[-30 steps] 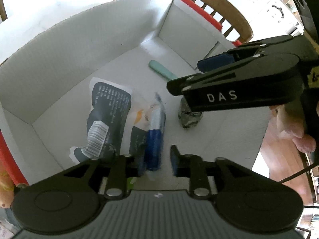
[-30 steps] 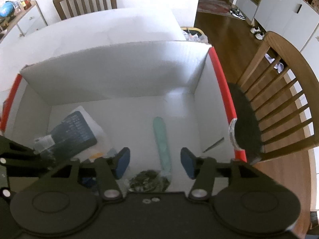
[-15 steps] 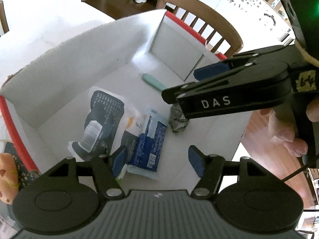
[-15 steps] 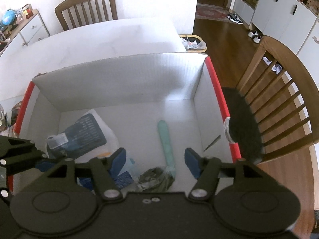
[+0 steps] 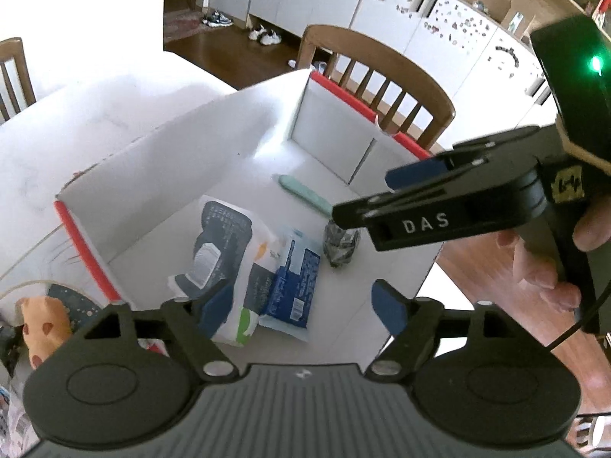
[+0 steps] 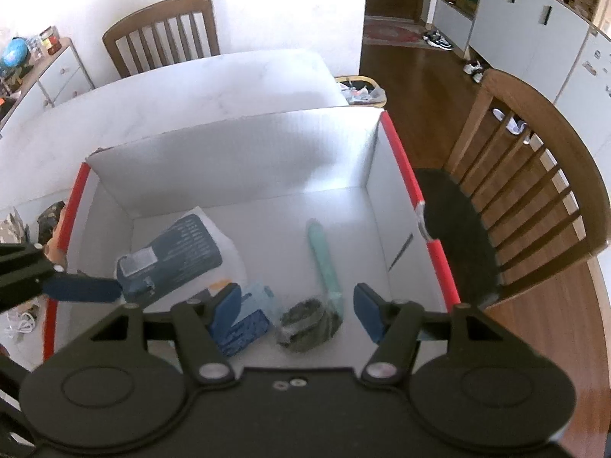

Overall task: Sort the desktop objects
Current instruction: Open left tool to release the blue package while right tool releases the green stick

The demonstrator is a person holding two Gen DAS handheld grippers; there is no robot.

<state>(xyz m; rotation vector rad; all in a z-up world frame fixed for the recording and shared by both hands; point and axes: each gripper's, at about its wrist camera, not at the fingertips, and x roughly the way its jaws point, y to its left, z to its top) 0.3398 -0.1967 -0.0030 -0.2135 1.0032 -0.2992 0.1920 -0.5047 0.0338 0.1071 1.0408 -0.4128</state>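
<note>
A white cardboard box [image 5: 214, 152] with red-taped edges holds a dark blue and white pouch [image 5: 217, 244], a small blue packet [image 5: 294, 286], a dark crumpled wrapper [image 5: 340, 244] and a mint-green stick [image 5: 305, 194]. The same box [image 6: 236, 160], pouch [image 6: 172, 259], packet [image 6: 244, 324], wrapper [image 6: 305, 316] and stick [image 6: 324, 259] show in the right wrist view. My left gripper [image 5: 301, 305] is open and empty above the box's near side. My right gripper [image 6: 298, 309] is open and empty, hovering over the wrapper.
The box sits on a white table [image 6: 191, 95]. Wooden chairs stand to the right [image 6: 534, 175] and at the back [image 6: 160, 34]. An orange spotted item [image 5: 42, 320] and other clutter lie outside the box's left wall. A bin [image 6: 359, 87] stands past the table.
My left gripper opened and let the blue packet drop into the box, then drew back and up. My right gripper also rose a little and stayed open.
</note>
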